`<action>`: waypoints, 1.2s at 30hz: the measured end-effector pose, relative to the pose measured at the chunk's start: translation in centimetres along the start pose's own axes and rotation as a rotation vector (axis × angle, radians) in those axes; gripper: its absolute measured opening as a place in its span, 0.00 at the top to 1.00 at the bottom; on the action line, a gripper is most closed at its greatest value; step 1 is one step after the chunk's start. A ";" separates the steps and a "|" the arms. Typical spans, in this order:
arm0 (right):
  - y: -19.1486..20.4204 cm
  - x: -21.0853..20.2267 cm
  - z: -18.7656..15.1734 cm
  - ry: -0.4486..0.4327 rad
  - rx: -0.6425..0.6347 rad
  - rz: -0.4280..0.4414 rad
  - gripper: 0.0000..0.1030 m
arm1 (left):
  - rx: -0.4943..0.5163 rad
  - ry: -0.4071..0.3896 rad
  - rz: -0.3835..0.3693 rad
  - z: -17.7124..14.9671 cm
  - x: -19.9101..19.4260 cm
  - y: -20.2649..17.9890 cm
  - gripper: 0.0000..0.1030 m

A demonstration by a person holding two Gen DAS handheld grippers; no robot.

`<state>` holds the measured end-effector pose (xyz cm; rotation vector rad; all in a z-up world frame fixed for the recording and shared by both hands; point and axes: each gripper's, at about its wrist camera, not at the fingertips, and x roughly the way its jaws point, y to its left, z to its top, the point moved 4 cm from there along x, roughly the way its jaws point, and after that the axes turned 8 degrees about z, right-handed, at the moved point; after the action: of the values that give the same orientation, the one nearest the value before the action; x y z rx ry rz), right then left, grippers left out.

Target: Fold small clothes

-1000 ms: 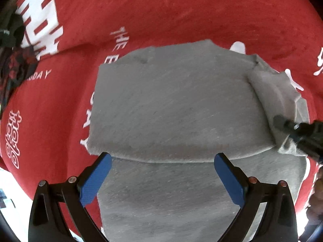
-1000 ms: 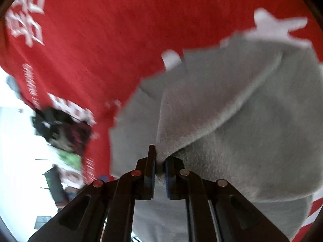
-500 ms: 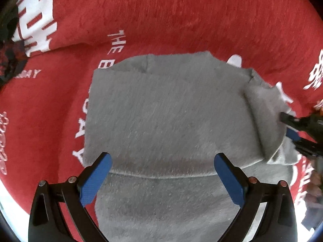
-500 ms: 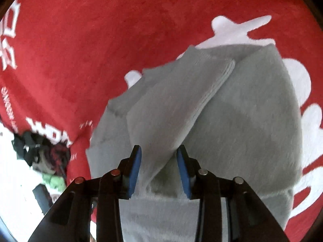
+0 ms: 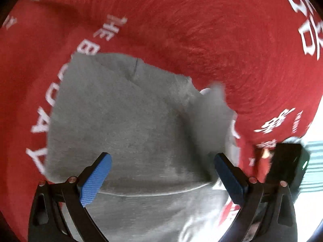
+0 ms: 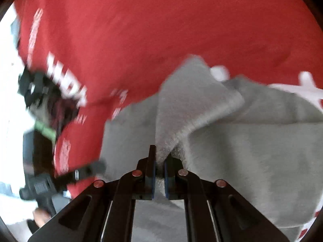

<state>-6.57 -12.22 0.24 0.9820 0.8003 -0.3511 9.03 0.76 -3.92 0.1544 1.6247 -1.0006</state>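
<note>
**Right jaws pinch the grey flap again; left jaws wide over the fold**

Pinched together on a raised flap of the grey garment (image 6: 232, 141), the right gripper (image 6: 159, 173) has its blue pads pressed on the cloth, which rises from between them as a tented ridge. Half a second ago those jaws stood apart with the flap loose between them; a second ago they were clamped as now.

Wide apart and empty, the left gripper (image 5: 161, 173) hangs over the garment (image 5: 121, 121), its blue pads (image 5: 94, 179) either side of the folded hem that runs across between them. Compared with the earlier frames, the grey cloth sits skewed in this view, with its right side lifted and blurred.

Under the garment lies a red printed cloth (image 5: 201, 30) with white lettering. At the right edge of the left view a dark blurred device (image 5: 286, 161) shows; it cannot be identified.
</note>
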 end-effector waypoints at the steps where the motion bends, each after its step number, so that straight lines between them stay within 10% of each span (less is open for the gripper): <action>1: 0.4 0.9 -0.7 0.033 -0.018 -0.008 0.93 | -0.011 0.015 -0.019 0.0 0.4 0.1 0.01; 12: -2.0 -1.1 -6.4 0.137 0.013 -0.059 0.60 | -0.033 0.066 -0.045 -0.1 2.4 -0.5 0.01; 17: -9.2 -7.2 -9.6 0.008 0.357 -0.044 0.59 | -0.009 0.058 0.012 0.1 2.6 -0.8 0.03; 21: -16.3 -12.2 -12.7 -0.185 0.679 -0.013 0.59 | 0.027 0.060 0.085 0.1 2.7 -0.9 0.38; 23: -18.2 -13.6 -13.3 -0.268 0.761 0.007 0.60 | 0.031 0.083 0.064 0.1 3.0 -0.7 0.86; 24: -18.9 -14.1 -13.4 -0.300 0.789 0.018 0.60 | 0.031 0.095 0.054 0.1 3.2 -0.8 0.92; 26: -19.9 -14.6 -13.1 -0.347 0.829 0.025 0.63 | 0.051 0.075 0.067 0.0 2.9 -1.1 0.92; 28: -20.4 -15.3 -12.6 -0.346 0.822 -0.014 0.93 | 0.079 0.036 0.063 -0.2 1.7 -2.0 0.92; 36: -19.2 -15.8 -10.2 -0.283 0.596 -0.091 0.93 | 0.127 0.039 0.136 -2.6 1.4 -1.1 0.92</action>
<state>-33.14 -15.06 -2.74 1.4118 0.4853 -0.8185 6.02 1.27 -4.59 0.3673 1.5646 -1.0010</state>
